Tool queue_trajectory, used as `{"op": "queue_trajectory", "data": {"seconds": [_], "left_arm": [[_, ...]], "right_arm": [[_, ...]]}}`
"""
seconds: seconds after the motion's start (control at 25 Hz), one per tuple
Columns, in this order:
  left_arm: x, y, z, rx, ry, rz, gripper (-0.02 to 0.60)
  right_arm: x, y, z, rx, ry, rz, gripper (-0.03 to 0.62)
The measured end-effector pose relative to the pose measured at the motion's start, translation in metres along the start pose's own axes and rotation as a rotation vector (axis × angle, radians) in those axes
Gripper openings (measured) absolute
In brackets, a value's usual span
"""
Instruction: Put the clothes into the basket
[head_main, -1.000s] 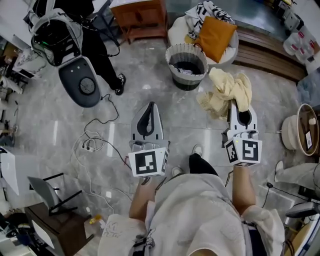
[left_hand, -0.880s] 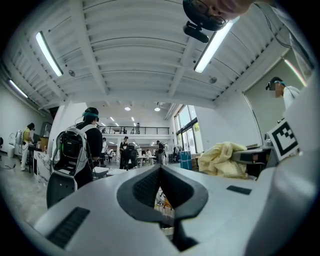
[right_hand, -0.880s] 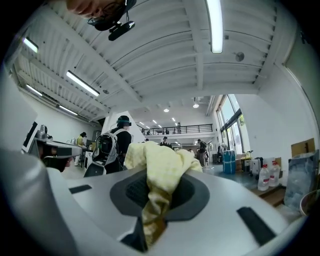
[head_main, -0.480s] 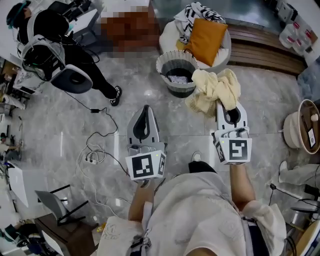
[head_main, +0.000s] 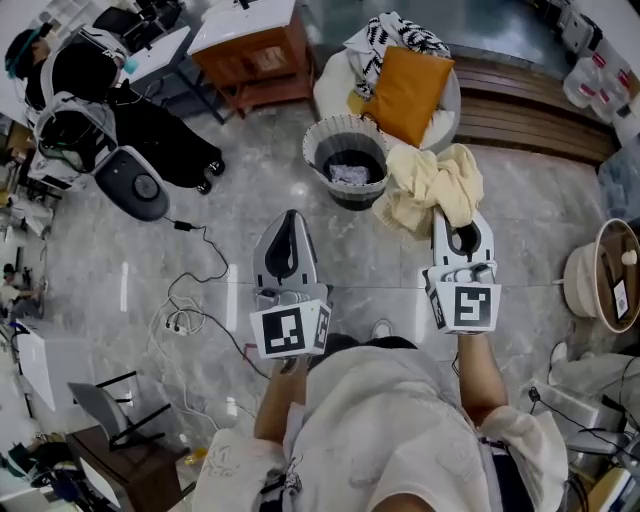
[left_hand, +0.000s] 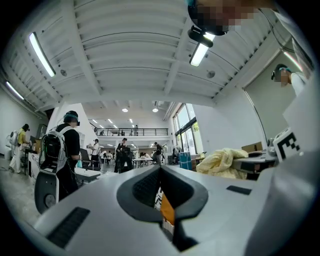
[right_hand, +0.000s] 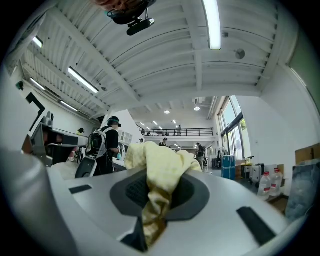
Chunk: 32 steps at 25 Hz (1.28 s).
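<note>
My right gripper (head_main: 461, 222) is shut on a pale yellow garment (head_main: 432, 186), which bunches up over its tip. The cloth hangs just right of the round grey basket (head_main: 312, 148) and touches its rim. A dark and a light piece of clothing lie inside the basket. In the right gripper view the yellow garment (right_hand: 151, 161) fills the jaws of my right gripper (right_hand: 159, 187). My left gripper (head_main: 291, 217) is level, below the basket and short of it, shut with nothing in it. In the left gripper view my left gripper (left_hand: 160, 171) shows its jaws closed; the yellow garment (left_hand: 222, 162) is at the right.
Behind the basket stands a white round seat (head_main: 335, 80) with an orange cushion (head_main: 406, 88) and a black-and-white cloth (head_main: 392, 30). A wooden table (head_main: 262, 48), a person with gear (head_main: 150, 130) and floor cables (head_main: 190, 290) are at the left. A woven tub (head_main: 598, 268) is at the right.
Both grippers have travelled forward across the floor to the basket. The yellow garment came along in the right gripper and now hangs beside the basket's rim.
</note>
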<state>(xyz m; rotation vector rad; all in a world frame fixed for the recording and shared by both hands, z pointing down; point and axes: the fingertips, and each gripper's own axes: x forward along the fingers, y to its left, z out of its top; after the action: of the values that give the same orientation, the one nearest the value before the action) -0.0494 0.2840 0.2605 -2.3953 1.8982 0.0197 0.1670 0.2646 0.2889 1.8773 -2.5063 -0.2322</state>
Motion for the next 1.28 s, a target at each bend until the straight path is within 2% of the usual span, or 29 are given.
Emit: {"op": "queue_trajectory", "data": {"seconds": [0.28, 0.64, 0.92, 1.28], "left_arm": [[0.028, -0.006, -0.014, 0.0, 0.035, -0.01, 0.002], [0.074, 0.004, -0.034, -0.035, 0.015, -0.038, 0.002], [0.149, 0.059, -0.041, -0.066, 0.018, -0.051, 0.002], [0.23, 0.145, -0.067, -0.088, 0.036, -0.046, 0.002]], "right_arm": [[0.019, -0.018, -0.012, 0.018, 0.031, -0.042, 0.041], [0.054, -0.02, -0.029, -0.028, 0.027, -0.04, 0.041], [0.142, -0.016, -0.026, -0.041, 0.048, -0.05, 0.041], [0.263, 0.022, -0.041, -0.017, 0.106, -0.007, 0.041]]}}
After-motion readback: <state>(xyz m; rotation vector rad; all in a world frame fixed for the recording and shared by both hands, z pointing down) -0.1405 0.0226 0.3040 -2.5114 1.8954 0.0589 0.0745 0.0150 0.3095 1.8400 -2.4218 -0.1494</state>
